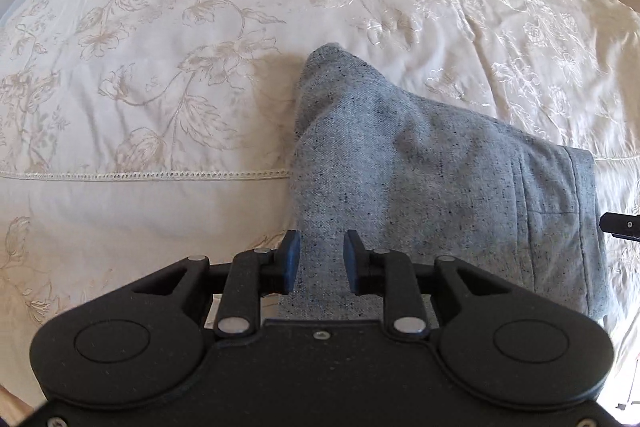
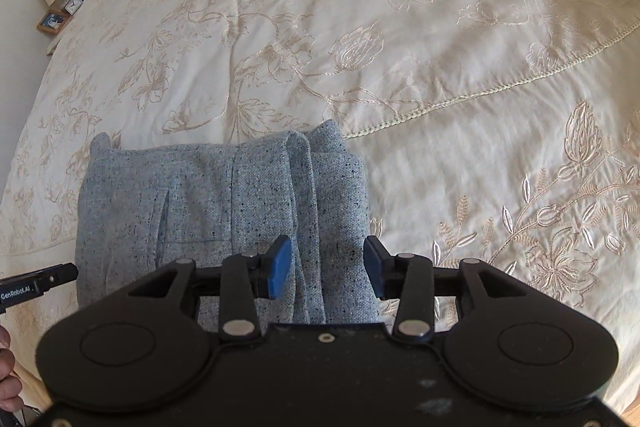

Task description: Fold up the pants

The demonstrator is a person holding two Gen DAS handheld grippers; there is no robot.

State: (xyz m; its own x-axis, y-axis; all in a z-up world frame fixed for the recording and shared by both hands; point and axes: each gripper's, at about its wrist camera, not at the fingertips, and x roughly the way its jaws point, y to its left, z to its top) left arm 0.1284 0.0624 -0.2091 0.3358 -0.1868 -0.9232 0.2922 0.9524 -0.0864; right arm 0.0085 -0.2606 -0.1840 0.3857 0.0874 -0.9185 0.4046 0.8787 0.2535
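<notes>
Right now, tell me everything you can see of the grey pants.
The pants are light grey woven cloth flecked with dark specks, folded into a compact, roughly rectangular stack of several layers. Stitched seams and a slit pocket show on top; layered folded edges run along one side, and one far corner stands slightly peaked. They lie on the cream embroidered bedspread. The left gripper and right gripper are both open over the near edge, with cloth between their fingers. Whether the fingers touch the cloth cannot be told.

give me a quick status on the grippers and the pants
Left gripper open, right gripper open, both over the cloth. Grey pants folded in a stack on the bedspread. Nothing in the way.
</notes>
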